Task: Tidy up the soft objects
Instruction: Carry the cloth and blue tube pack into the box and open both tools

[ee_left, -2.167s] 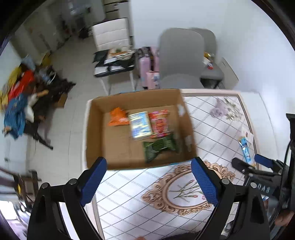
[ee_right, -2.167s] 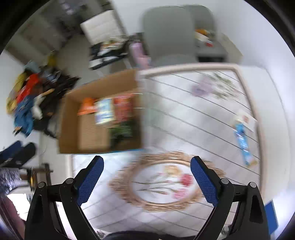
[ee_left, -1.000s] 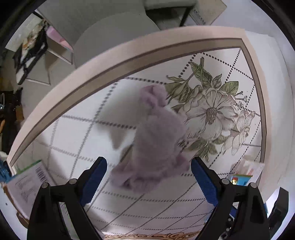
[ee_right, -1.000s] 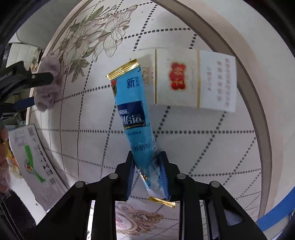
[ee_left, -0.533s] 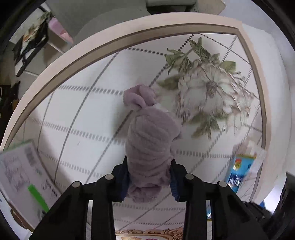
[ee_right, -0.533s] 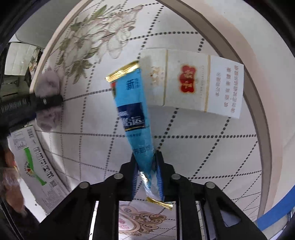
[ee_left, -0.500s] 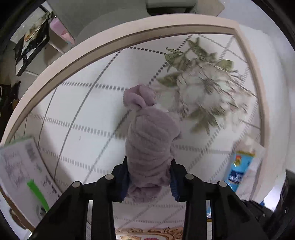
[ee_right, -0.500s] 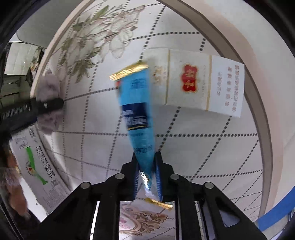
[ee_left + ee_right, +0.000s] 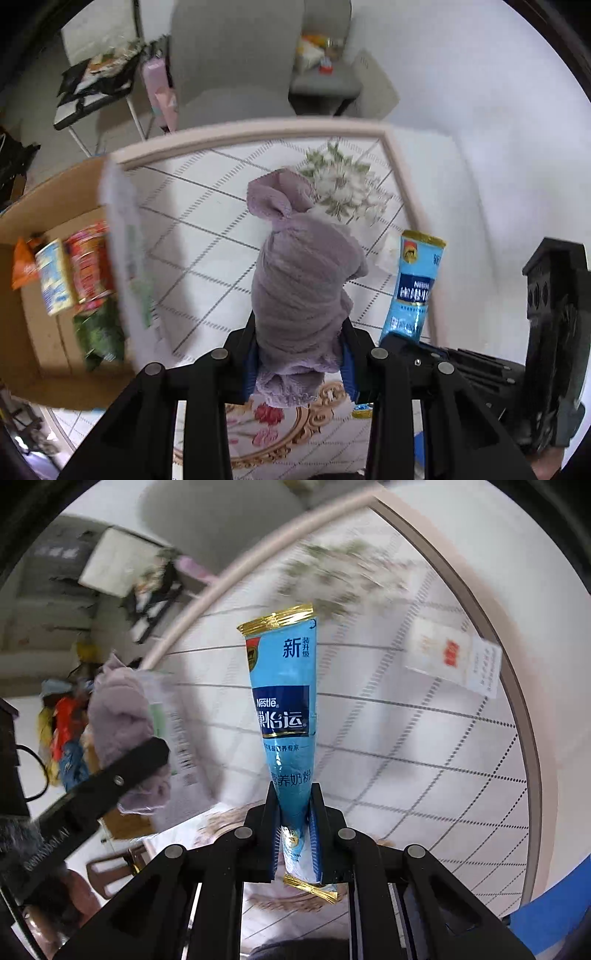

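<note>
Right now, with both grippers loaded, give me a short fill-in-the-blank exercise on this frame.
1. The left gripper is shut on a ____ plush toy.
2. The right gripper is shut on a ____ Nestle sachet.
3. Snack packets lie inside the ____ box.
4. The white pack with the red emblem lies on the ____.

Missing words: purple; blue; cardboard; table

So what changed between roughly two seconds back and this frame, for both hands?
Both grippers were open above the table. Now the left gripper is shut on the purple plush cloth and the right gripper on the blue Nestle sachet; both items are lifted off the table. Unchanged: the cardboard box with its snack packets, and the white carton on the table.
</note>
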The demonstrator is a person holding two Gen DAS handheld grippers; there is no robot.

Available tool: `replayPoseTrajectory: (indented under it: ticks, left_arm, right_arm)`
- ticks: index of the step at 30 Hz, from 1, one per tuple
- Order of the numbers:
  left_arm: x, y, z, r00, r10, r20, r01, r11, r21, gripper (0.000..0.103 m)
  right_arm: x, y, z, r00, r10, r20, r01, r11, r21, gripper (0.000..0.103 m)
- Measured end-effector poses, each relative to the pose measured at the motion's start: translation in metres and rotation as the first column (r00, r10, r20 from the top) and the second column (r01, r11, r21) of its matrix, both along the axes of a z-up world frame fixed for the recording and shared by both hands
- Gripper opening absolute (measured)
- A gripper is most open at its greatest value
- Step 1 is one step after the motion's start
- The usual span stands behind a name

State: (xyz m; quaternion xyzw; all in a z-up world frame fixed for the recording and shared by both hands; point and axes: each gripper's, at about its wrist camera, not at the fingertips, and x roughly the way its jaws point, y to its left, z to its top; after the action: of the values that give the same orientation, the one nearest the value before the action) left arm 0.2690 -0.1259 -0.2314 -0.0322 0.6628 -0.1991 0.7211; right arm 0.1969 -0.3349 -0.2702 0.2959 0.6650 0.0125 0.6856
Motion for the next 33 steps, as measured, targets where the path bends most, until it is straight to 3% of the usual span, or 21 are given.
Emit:
replayPoseTrajectory:
  ticks: [4,7,10,14,17,21,26,33]
  left_arm:
    - [-0.008,0.056,0.042,0.997,0.05,0.053,-0.048,0.998,-0.029,0.033]
    - [-0.011,0.114,0.064,0.992,0.082,0.093,-0.084,0.996,0.009,0.033]
    - [-0.016,0.158,0.072,0.988,0.111,0.104,-0.117,0.992,0.055,0.033]
    - [-0.007,0.218,0.068,0.981,0.163,0.104,-0.174,0.979,0.108,0.033]
    - [-0.004,0.249,0.055,0.977,0.195,0.09,-0.206,0.969,0.139,0.033]
    - [0.01,0.283,0.017,0.973,0.233,0.004,-0.23,0.96,0.157,0.033]
    - [0.028,0.304,-0.037,0.966,0.242,-0.096,-0.219,0.954,0.204,0.033]
    - [0.046,0.317,-0.086,0.956,0.239,-0.169,-0.19,0.946,0.264,0.034]
  right_arm:
    - [0.004,0.048,0.051,0.995,0.061,0.075,-0.062,0.998,0.018,0.014]
    - [0.013,0.102,0.075,0.985,0.126,0.116,-0.128,0.992,0.012,0.014]
    - [0.023,0.152,0.088,0.973,0.192,0.132,-0.194,0.981,0.001,0.014]
    - [0.046,0.21,0.083,0.959,0.26,0.114,-0.258,0.966,-0.033,0.014]
    - [0.062,0.243,0.068,0.953,0.295,0.067,-0.289,0.954,-0.078,0.014]
    - [0.083,0.267,0.039,0.947,0.323,-0.003,-0.32,0.938,-0.135,0.014]
    - [0.104,0.286,0.004,0.937,0.341,-0.072,-0.348,0.916,-0.198,0.014]
    - [0.126,0.293,-0.031,0.934,0.336,-0.126,-0.357,0.904,-0.235,0.014]
